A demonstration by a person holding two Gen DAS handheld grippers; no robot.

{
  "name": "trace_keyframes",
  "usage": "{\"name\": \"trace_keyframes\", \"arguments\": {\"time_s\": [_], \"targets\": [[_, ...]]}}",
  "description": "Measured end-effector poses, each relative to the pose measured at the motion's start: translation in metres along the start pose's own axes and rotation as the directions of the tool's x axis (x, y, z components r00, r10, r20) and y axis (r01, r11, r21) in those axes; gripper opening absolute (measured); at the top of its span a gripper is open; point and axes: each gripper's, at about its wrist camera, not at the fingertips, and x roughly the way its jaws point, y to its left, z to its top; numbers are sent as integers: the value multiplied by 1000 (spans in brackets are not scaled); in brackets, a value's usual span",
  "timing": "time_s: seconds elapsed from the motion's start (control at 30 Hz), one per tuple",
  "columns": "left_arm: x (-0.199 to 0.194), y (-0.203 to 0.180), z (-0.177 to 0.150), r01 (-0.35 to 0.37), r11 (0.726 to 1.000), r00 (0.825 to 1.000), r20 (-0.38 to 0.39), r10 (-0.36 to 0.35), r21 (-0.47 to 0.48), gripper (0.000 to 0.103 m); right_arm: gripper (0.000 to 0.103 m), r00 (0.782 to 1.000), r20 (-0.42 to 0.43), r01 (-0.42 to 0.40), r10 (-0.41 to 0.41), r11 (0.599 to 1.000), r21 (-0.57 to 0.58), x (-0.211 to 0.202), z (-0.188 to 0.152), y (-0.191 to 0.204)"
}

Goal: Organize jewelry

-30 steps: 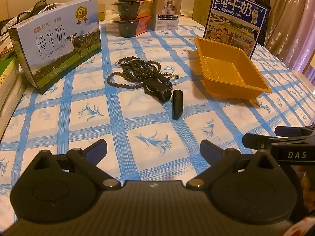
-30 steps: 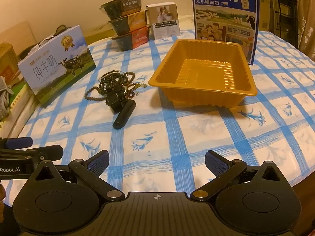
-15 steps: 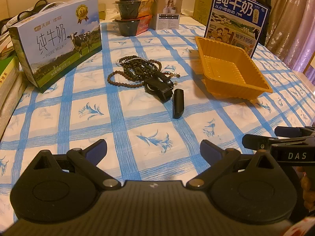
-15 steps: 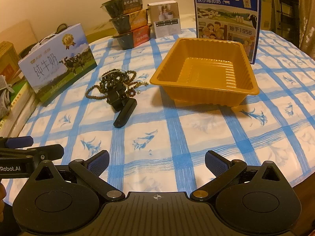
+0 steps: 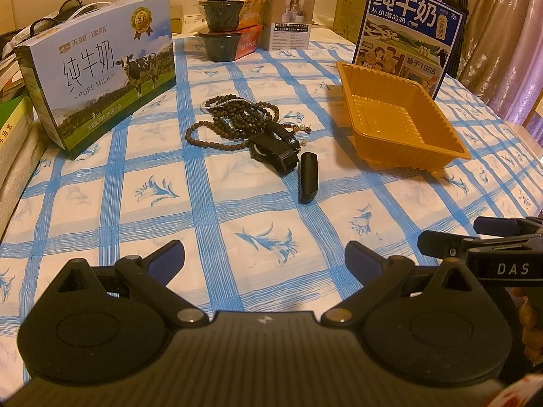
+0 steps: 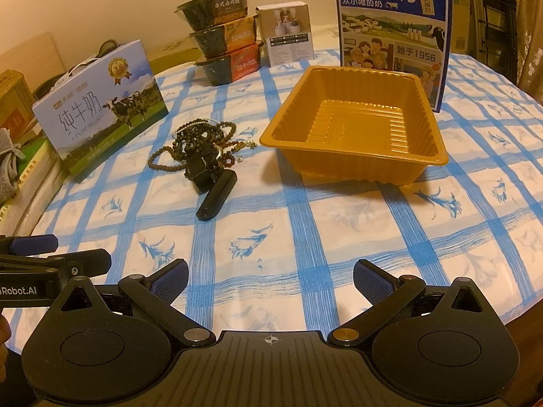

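Left gripper (image 5: pixel 264 259): I hold it low over the tablecloth (image 5: pixel 210 210), fingers spread wide, nothing between them.
Right gripper (image 6: pixel 270 278): same on my side, fingers apart and bare, above the near edge of the cloth.
Jewelry: the dark bead strands (image 5: pixel 234 118) lie in a loose tangle mid-table, well ahead of both grippers; a black watch (image 5: pixel 273 151) rests against the tangle's near edge.
Black bar: a slim black piece (image 5: pixel 308 178) lies just beside the watch on the near side; I cannot tell what it is.
Tray: the orange tray (image 6: pixel 356 125) sits to the right of the beads, apart from them, with only ribbed plastic showing inside.
Around: a milk carton with a cow (image 5: pixel 98 84) stands left of the beads; stacked food bowls (image 5: pixel 230 13) and a small white box (image 5: pixel 292 20) stand behind them; a blue milk box (image 6: pixel 390 23) stands upright right behind the tray.
In the way: between my fingers and the beads I see only bare cloth.
Left view only: the right gripper's side, marked DAS, at its right edge.
Right view only: the tray's whole floor, and the left gripper's fingertip (image 6: pixel 32 242) at the left edge.
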Motion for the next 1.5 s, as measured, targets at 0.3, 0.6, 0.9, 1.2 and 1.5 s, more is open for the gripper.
{"name": "trace_keyframes", "arguments": {"time_s": [0.3, 0.6, 0.9, 1.2, 1.5], "targets": [[0, 0, 0, 1, 1000, 1000, 0, -1, 0, 101, 103, 1000, 0, 0, 0, 1000, -1, 0, 0, 0], [0, 0, 0, 0, 1000, 1000, -1, 0, 0, 101, 103, 1000, 0, 0, 0, 1000, -1, 0, 0, 1], [0, 0, 0, 0, 1000, 1000, -2, 0, 0, 101, 103, 1000, 0, 0, 0, 1000, -1, 0, 0, 1], [0, 0, 0, 0, 1000, 1000, -2, 0, 0, 101, 103, 1000, 0, 0, 0, 1000, -2, 0, 0, 2], [0, 0, 0, 1, 1000, 1000, -2, -1, 0, 100, 103, 1000, -3, -3, 3, 1000, -6, 2, 2, 2]]}}
